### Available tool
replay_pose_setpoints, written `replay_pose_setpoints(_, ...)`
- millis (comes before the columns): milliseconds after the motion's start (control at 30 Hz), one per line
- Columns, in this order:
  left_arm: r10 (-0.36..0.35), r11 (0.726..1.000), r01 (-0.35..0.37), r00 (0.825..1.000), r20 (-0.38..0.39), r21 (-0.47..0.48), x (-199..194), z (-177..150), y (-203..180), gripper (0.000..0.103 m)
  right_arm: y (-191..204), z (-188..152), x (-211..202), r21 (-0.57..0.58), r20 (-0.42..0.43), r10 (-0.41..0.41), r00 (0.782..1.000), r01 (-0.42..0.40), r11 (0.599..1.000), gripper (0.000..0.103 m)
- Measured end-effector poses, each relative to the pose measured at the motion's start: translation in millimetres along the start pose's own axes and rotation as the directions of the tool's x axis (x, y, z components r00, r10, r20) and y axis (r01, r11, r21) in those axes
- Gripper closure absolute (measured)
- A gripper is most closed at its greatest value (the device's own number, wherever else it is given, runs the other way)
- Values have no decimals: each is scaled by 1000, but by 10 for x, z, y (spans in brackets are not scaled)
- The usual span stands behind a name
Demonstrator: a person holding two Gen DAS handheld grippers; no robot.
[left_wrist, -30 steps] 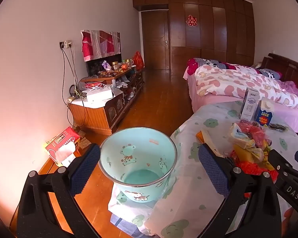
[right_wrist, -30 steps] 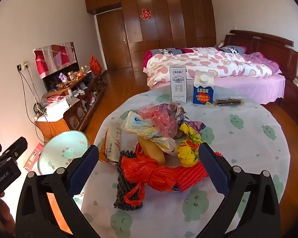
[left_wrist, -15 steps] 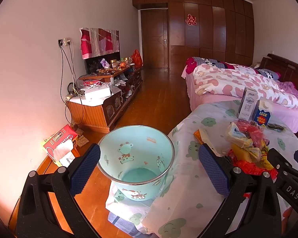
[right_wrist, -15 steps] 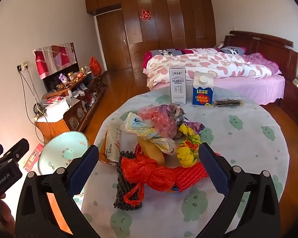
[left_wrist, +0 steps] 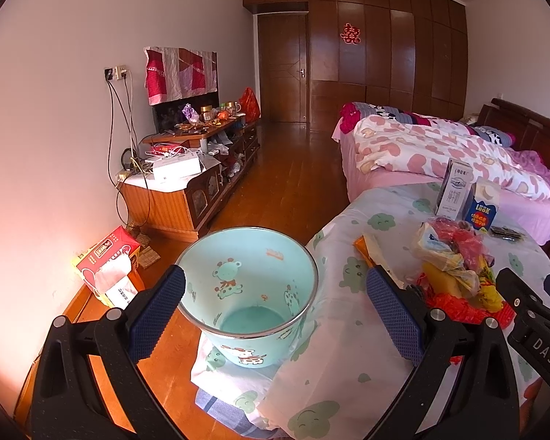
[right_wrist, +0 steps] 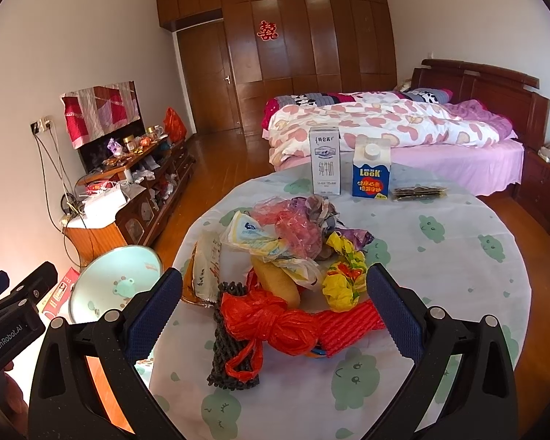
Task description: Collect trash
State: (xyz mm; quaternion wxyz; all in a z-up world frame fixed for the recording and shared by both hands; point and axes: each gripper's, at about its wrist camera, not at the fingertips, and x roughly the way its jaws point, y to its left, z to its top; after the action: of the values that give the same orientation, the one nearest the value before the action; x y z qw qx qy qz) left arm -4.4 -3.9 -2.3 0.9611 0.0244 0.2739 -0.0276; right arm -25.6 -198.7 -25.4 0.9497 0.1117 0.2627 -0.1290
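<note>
Fingers on both grippers stand spread wide and hold nothing: the left gripper (left_wrist: 275, 315) frames the bin (left_wrist: 248, 293), and the right gripper (right_wrist: 275, 315) frames the trash pile (right_wrist: 286, 278).

Change over the last second: in the left wrist view the bin sits slightly lower and more centred in the frame than before, and more floor and cabinet show above it. The right wrist view is almost unchanged; the pile holds the same place between the fingers. Judgement: the left gripper is only adjusting its aim at the bin, and no piece of trash has been lifted yet. Collection has not begun.

Surface: the round surface (right_wrist: 440, 293) carries a white cloth printed with green shapes. The pile lies at lower centre of the right wrist frame and includes a red plastic bag (right_wrist: 271, 322), a dark mesh sleeve (right_wrist: 229, 341), red foam netting, a yellow wrapper (right_wrist: 343, 278) and pale bags. Two cartons, one white (right_wrist: 324, 161) and one blue (right_wrist: 371, 174), stand upright behind the pile, with a flat dark packet (right_wrist: 418, 193) just beside them. The bin stands off the left edge of the surface, empty inside.

Room: a bed (right_wrist: 385, 124) with a pink-patterned quilt occupies the upper right, a wooden wardrobe wall fills the back, and a cluttered low cabinet (left_wrist: 187, 187) lines the left wall.
</note>
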Motion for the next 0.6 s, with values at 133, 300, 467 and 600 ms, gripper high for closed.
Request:
replay_pose_setpoints(133, -1, 1000, 1, 1000, -1, 0, 1, 2, 6, 6, -18, 8, -23, 2, 17, -5, 1000, 5, 1000, 5)
replay_pose_setpoints(300, -1, 1000, 1, 1000, -1, 3, 7, 1, 10, 6, -14, 18, -38, -2, 25, -5, 1000, 6, 1000, 5)
replay_pose_setpoints(467, 0, 1000, 0, 1000, -3, 3, 8, -4, 9, 6, -11, 27, -56, -2, 34, -7, 999, 8, 1000, 5)
replay_pose_setpoints(600, 0, 1000, 0, 1000, -4, 5, 7, -6, 11, 6, -13, 31, -54, -3, 35, -8, 999, 8, 1000, 5)
